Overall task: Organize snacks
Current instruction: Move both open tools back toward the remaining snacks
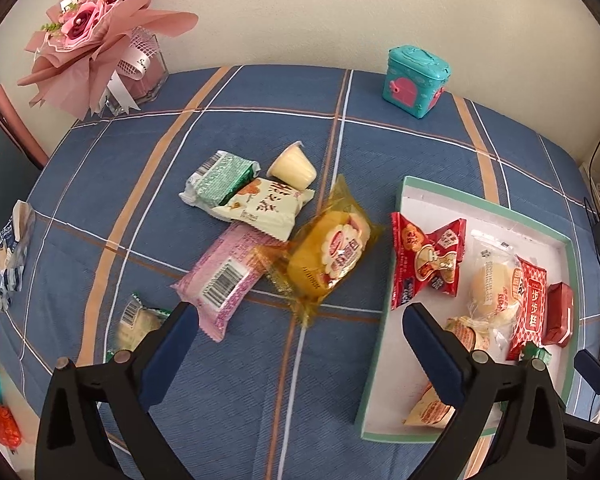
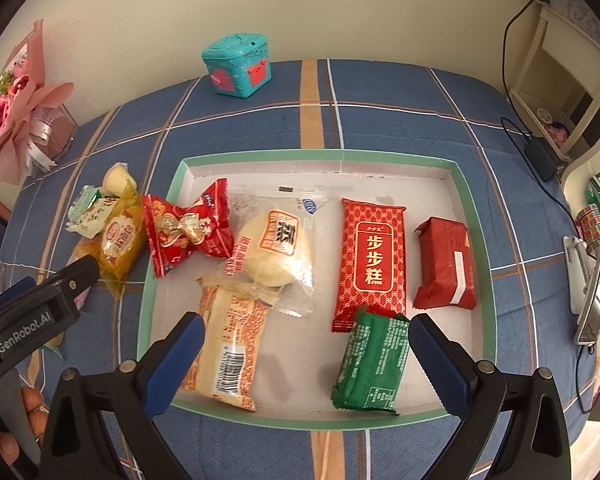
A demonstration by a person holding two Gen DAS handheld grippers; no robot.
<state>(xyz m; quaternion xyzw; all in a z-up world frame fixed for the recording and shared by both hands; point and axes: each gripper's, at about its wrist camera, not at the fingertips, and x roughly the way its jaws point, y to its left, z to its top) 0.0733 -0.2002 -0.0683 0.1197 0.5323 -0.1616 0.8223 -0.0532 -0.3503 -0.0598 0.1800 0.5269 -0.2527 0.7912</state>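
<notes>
Both grippers, left [image 1: 300, 322] and right [image 2: 306, 330], gape empty; bare cloth [image 1: 236, 400] below; tray [image 2: 474, 216] at twelve o'clock holds wrapped snacks [image 2: 370, 258].

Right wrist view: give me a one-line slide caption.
Open right gripper hovers over the green-rimmed tray holding six wrapped snacks, nothing between its fingers.

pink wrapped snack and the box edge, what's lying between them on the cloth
The yellow bun packet lies between the pink wrapped snack and the box, overlapping the pink one's corner; this shows in the left wrist view.
</notes>
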